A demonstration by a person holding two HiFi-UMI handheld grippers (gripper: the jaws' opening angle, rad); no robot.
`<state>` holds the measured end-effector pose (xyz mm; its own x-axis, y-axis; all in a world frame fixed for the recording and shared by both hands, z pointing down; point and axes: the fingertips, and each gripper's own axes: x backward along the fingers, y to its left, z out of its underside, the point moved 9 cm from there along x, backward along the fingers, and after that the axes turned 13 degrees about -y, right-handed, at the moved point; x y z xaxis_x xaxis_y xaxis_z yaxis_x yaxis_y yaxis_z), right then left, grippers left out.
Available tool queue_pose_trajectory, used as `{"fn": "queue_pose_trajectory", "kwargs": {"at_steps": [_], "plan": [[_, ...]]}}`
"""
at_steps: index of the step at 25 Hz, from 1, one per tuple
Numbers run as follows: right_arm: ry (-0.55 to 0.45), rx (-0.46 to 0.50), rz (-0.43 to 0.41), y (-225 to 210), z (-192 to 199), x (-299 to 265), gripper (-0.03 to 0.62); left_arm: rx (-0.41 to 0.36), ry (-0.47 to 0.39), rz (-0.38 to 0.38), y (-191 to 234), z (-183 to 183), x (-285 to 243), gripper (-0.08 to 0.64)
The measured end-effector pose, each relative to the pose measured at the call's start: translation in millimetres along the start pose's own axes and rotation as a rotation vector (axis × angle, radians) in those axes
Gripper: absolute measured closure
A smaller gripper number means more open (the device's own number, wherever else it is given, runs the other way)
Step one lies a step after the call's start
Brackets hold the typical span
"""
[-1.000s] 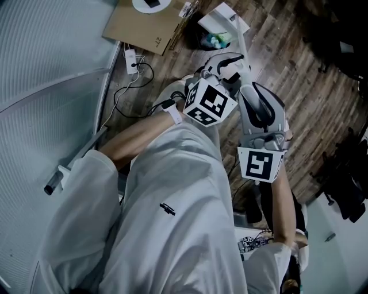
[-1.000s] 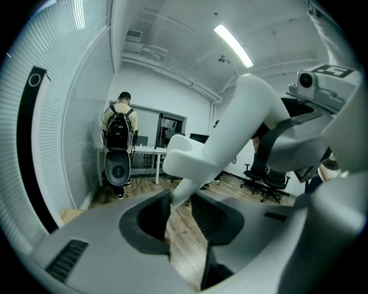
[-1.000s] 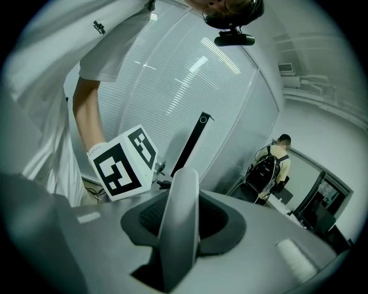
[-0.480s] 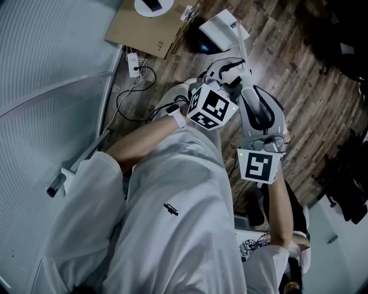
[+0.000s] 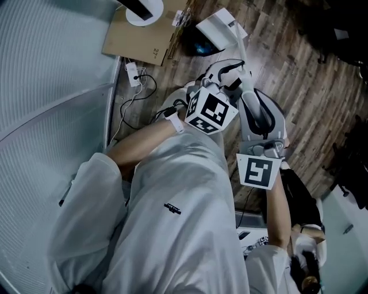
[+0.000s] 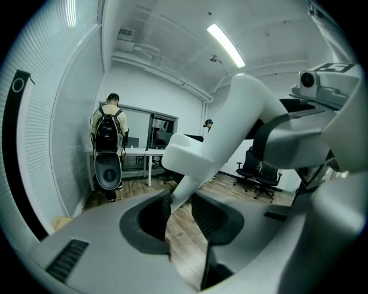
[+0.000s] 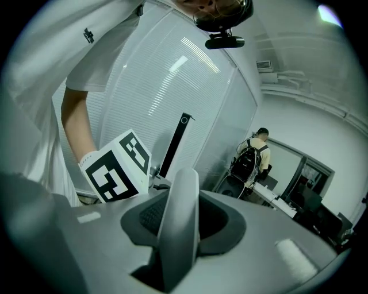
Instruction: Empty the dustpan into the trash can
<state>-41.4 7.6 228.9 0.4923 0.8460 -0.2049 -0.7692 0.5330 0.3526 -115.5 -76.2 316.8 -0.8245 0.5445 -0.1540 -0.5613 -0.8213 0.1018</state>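
In the head view a white dustpan (image 5: 215, 25) tilts over the dark trash can (image 5: 197, 47) on the wood floor. Its white handle (image 5: 240, 50) runs back to both grippers. The left gripper (image 5: 234, 66) is shut on the handle; in the left gripper view (image 6: 179, 207) the white shaft (image 6: 230, 132) fills the gap between the black pads. Just behind it, the right gripper (image 5: 248, 87) is shut on the same handle (image 7: 180, 212), which stands upright between its jaws (image 7: 181, 221). The left gripper's marker cube (image 7: 115, 166) shows beside it.
A cardboard sheet (image 5: 141, 33), a white round base (image 5: 141, 10) and a charger with cables (image 5: 133, 73) lie on the floor to the left. A ribbed partition (image 5: 52, 63) runs along the left. Dark office chairs (image 5: 345, 34) stand right. A person with a backpack (image 6: 109, 133) stands far off.
The dustpan has tipped and shifted slightly left over the trash can, covering more of its opening. Both grippers keep their hold on the handle and have barely moved.
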Motion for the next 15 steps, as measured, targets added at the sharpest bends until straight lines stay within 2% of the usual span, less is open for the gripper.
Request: {"fn": "queue_pose_trajectory", "kwargs": {"at_steps": [5,15], "plan": [[-0.009,-0.012,0.076,-2.9,-1.4,16.2,0.471,-0.044,0.002,0.068,-13.6,-8.4,-8.3,0.442],[0.042,-0.056,0.249,-7.4,8.1,40.9,0.471,-0.067,0.014,0.223,-40.1,-8.2,-33.0,0.442]]}}
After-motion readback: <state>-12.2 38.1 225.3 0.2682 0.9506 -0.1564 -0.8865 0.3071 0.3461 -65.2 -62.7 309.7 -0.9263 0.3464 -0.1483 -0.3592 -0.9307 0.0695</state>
